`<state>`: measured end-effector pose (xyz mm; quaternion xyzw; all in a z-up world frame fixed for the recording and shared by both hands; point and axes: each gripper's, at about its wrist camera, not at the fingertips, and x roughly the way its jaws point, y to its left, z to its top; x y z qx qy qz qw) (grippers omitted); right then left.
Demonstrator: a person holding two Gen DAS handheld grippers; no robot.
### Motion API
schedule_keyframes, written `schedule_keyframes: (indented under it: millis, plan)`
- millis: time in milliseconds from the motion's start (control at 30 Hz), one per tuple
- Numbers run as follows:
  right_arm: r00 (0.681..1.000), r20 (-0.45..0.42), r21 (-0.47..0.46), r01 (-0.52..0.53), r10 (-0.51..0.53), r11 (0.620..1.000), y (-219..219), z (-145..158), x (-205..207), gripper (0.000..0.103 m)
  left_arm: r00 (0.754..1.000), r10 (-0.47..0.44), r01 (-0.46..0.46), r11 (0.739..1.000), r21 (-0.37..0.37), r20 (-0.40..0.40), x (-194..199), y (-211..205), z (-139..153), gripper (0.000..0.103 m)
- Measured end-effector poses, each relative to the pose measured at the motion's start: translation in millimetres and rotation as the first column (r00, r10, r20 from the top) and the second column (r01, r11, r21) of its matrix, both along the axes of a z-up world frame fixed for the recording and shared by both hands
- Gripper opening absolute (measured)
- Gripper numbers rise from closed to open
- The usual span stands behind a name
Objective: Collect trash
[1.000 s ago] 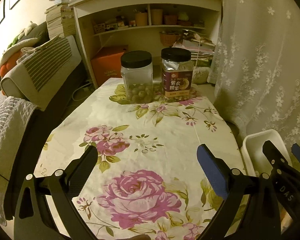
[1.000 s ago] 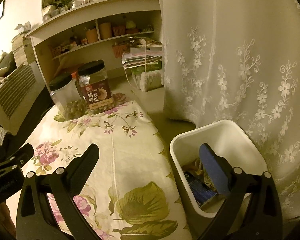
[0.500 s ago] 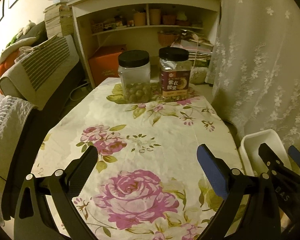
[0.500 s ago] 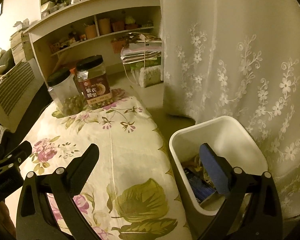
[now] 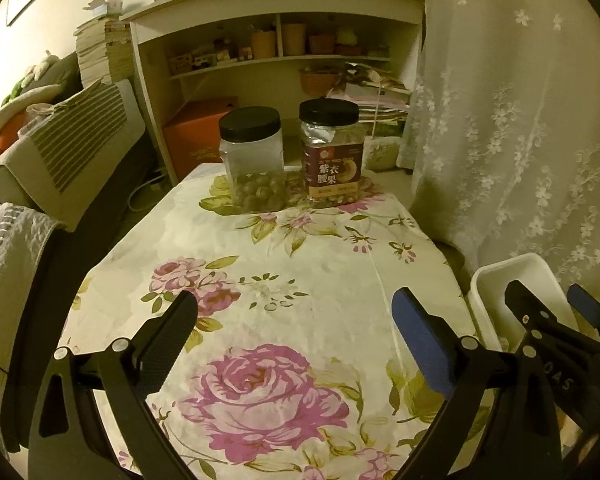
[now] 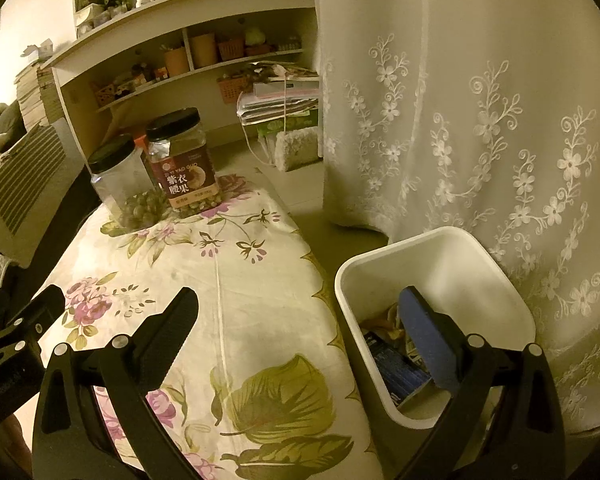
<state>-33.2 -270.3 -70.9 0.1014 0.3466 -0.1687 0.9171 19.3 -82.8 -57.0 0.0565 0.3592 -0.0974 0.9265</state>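
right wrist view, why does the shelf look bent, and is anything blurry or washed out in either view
Right wrist: fisheye bows the shelf and darkens the corners; the curtain is bright but keeps its pattern. Left wrist: same yellow cast, jars sharp, the bin half hidden behind the right gripper.

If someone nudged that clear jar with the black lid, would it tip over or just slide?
The clear jar would probably slide: it looks squat and square-sided, with its contents sitting low. The soft tablecloth may drag at its base, so a high push could rock it. Being mostly unfilled, it likely feels light.
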Motion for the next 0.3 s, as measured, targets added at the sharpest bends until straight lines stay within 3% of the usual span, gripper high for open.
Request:
schedule_keyframes:
  millis: [300]
  plan:
    - [1.0,0.019,-0.023,0.001,-0.001,1.0,-0.7,4.6,-1.4,0.096,1.0,0.007,-0.007,1.0,-0.012,-0.026,2.6,0.5,-2.2,0.095]
